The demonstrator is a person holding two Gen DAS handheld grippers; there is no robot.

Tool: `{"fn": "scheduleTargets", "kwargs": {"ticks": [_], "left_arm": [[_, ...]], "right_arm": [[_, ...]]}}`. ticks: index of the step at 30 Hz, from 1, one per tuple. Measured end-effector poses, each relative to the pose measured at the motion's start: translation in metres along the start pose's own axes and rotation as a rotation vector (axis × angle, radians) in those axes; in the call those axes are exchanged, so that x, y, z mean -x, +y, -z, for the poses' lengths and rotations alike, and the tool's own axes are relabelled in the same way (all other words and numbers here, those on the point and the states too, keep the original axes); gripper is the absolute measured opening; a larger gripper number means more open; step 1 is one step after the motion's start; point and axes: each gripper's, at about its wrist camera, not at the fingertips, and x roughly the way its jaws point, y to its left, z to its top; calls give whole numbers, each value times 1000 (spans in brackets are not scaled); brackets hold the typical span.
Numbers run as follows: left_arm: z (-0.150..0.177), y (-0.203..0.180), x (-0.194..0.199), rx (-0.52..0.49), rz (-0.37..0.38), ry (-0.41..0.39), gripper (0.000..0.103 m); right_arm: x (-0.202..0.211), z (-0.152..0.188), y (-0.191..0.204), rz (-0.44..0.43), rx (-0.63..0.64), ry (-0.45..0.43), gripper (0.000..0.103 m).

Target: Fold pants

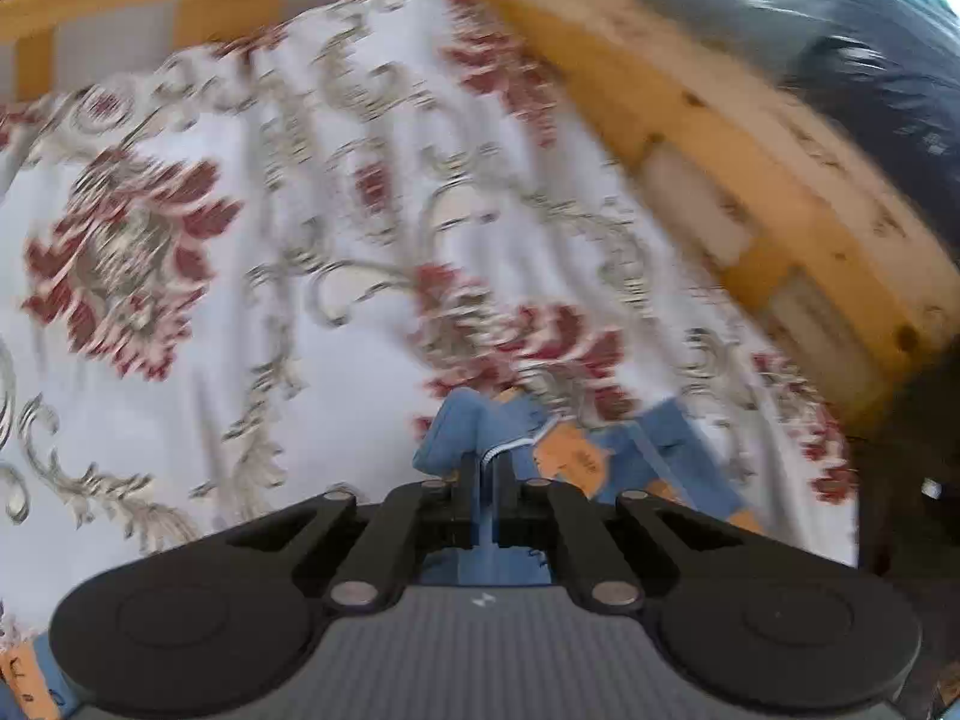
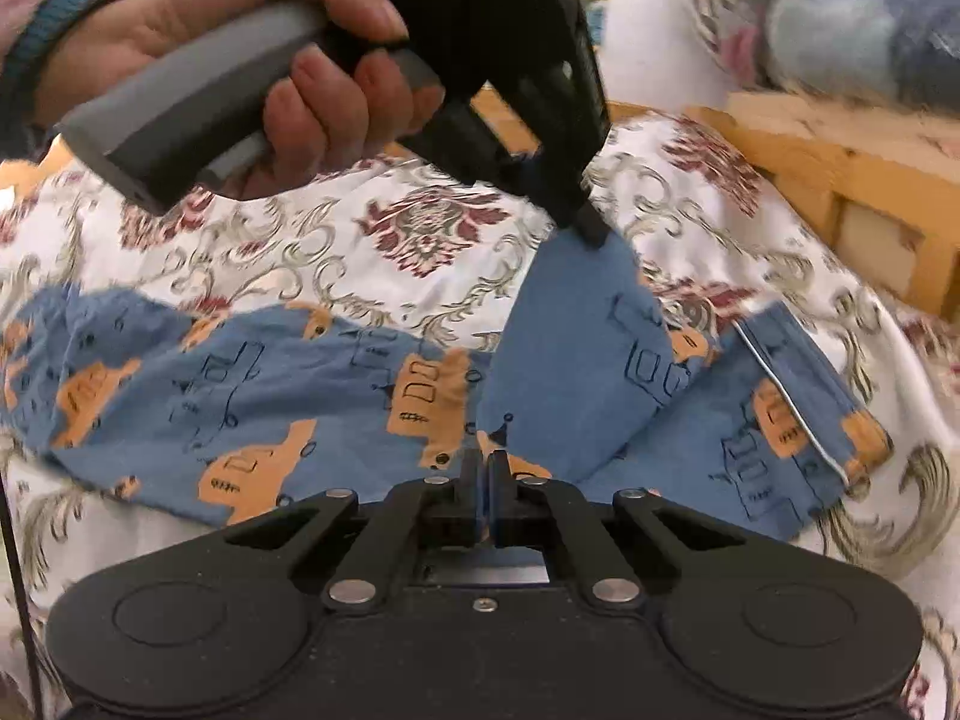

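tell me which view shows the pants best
The right wrist view: the blue pants lie spread across the floral bedspread, with one part lifted by the left gripper. The left wrist view shows only a blurred bunch at its shut fingers.

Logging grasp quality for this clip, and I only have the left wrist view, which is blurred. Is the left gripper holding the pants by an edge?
Observer: Yes. In the right wrist view the left gripper pinches a lifted corner of the pants, pulling it up into a peak.
Operator: And the right gripper?
Observer: The right gripper is shut on the near edge of the fabric.
Operator: How does the rest lie?
Observer: One leg stretches left, flat on the floral bedspread; the white-piped hem lies to the right.
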Motion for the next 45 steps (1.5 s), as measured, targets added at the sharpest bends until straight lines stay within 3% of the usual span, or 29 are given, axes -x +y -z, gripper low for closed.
{"fn": "scheduleTargets", "kwargs": {"ticks": [5, 9, 13, 17, 21, 24, 25, 26, 28, 30, 34, 39, 40, 41, 42, 45], "left_arm": [[1, -54, 1, -132, 28, -22, 2], [10, -103, -6, -291, 33, -28, 2], [22, -134, -36, -361, 64, 85, 3], [32, -141, -66, -347, 122, 190, 8], [30, -132, -61, -296, 232, 214, 26], [22, -124, -43, -299, 266, 178, 44], [18, -119, -37, -297, 265, 163, 54], [14, -113, -30, -290, 255, 145, 58], [3, -103, -25, -288, 226, 138, 59], [-7, -93, -27, -301, 149, 148, 60], [-16, -81, -44, -385, 26, 209, 59], [-25, -85, -62, -442, 107, 207, 59], [-26, -88, -69, -454, 118, 212, 59], [-27, -90, -75, -466, 127, 214, 59], [-27, -91, -80, -477, 134, 211, 57], [-27, -94, -91, -481, 138, 214, 22]], "right_arm": [[9, -2, -9, 20, -75, -9, 1], [11, -2, -18, 30, -133, 19, 9], [11, 4, -28, 40, -190, 61, 16], [11, 7, -36, 36, -252, 89, 22], [23, 10, -43, 65, -300, 79, 30], [37, 8, -49, 163, -300, 15, 31], [40, 7, -51, 207, -278, -11, 33], [41, 5, -54, 240, -261, -31, 36], [42, 2, -64, 288, -241, -69, 45], [39, -2, -74, 346, -221, -100, 53], [30, -10, -91, 412, -210, -124, 53], [24, -9, -107, 416, -246, -130, 50], [23, -10, -108, 416, -246, -137, 47], [22, -11, -110, 414, -244, -146, 33], [22, -12, -109, 414, -241, -146, 11], [25, -10, -113, 398, -267, -156, 6]]}}
